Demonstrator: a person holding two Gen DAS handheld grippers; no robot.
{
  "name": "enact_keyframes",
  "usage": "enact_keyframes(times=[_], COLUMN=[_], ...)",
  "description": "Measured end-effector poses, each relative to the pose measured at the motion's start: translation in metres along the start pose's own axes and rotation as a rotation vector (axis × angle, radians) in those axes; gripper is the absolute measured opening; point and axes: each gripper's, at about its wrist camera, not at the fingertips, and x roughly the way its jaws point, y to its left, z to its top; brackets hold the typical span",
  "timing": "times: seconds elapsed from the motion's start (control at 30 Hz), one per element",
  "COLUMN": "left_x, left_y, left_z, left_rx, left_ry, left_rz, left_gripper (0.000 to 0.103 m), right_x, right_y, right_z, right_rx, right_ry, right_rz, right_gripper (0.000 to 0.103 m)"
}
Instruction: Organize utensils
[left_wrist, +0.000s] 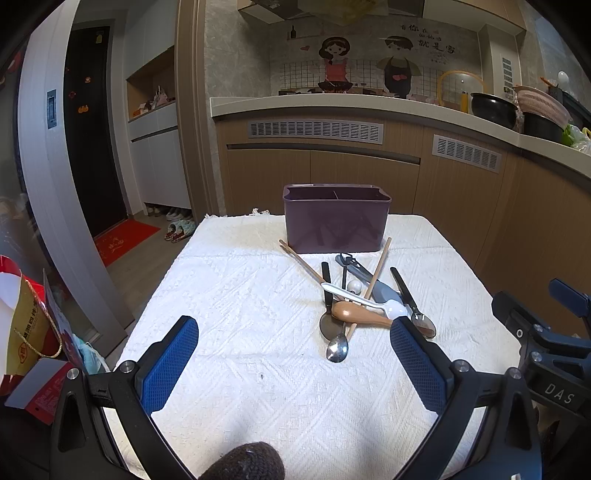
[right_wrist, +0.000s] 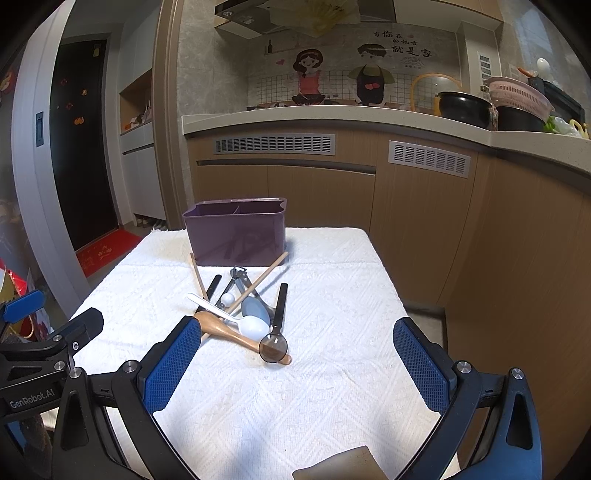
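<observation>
A purple divided utensil holder (left_wrist: 334, 221) (right_wrist: 236, 232) stands at the far side of the white-clothed table (left_wrist: 240, 295) (right_wrist: 332, 295). In front of it lies a heap of utensils: a wooden spoon (left_wrist: 360, 314) (right_wrist: 221, 325), a white plastic spoon (left_wrist: 369, 301) (right_wrist: 251, 325), wooden chopsticks (left_wrist: 301, 264) (right_wrist: 266, 273), a metal spoon (left_wrist: 338, 347), black-handled spoons (left_wrist: 410, 299) (right_wrist: 277, 325) and a grey-handled tool (left_wrist: 373, 282) (right_wrist: 255, 306). My left gripper (left_wrist: 293, 363) is open and empty, short of the heap. My right gripper (right_wrist: 295, 363) is open and empty, just before the heap.
Wooden kitchen cabinets (left_wrist: 369, 166) and a counter with pots (right_wrist: 465, 105) rise behind the table. The right gripper's body (left_wrist: 546, 332) shows at the left view's right edge. Red bags (left_wrist: 26, 314) sit on the floor at left.
</observation>
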Motion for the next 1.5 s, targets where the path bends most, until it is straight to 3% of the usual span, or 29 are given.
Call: enact_keyframes(times=[1.5], left_x=[0.0063], left_y=[0.0069], left_z=[-0.0011], left_rx=[-0.006], left_ry=[0.018], left_rz=[0.004], left_gripper=[0.103], right_x=[-0.0033], right_y=[0.0034], right_z=[0.0016], right_rx=[-0.003], right_ry=[0.004], right_rz=[0.006], right_gripper=[0.103])
